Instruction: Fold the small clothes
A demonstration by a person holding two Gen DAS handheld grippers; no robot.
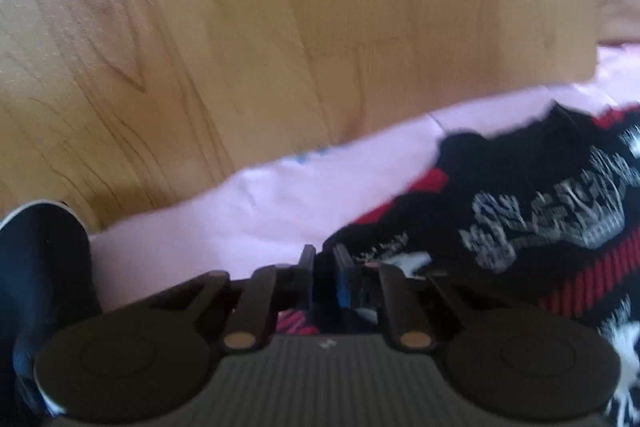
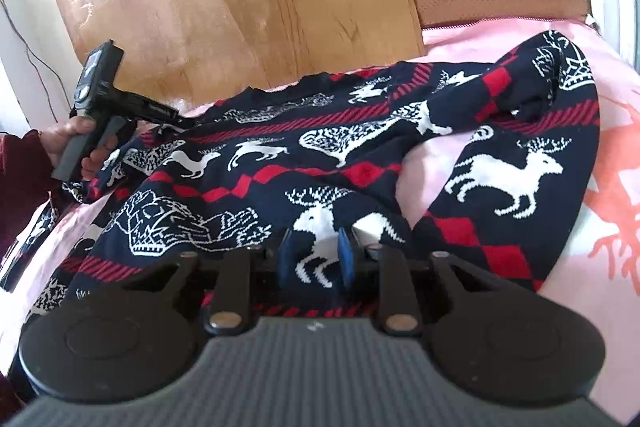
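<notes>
Right claw (image 2: 314, 259) pinches my sweater's (image 2: 360, 131) near hem on the pink bed (image 2: 500, 31); left claw (image 1: 322, 269), pressed together at the sweater's edge, looks to nip it. Next, I lift and fold.

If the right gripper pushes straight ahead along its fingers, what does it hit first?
The right gripper would likely press further into the navy knitted sweater with white reindeer and red bands, already between its blue pads; the pink bedsheet lies beneath.

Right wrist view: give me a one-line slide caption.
Right gripper pinches the navy reindeer sweater on the pink sheet; the left gripper sits at its far edge.
</notes>
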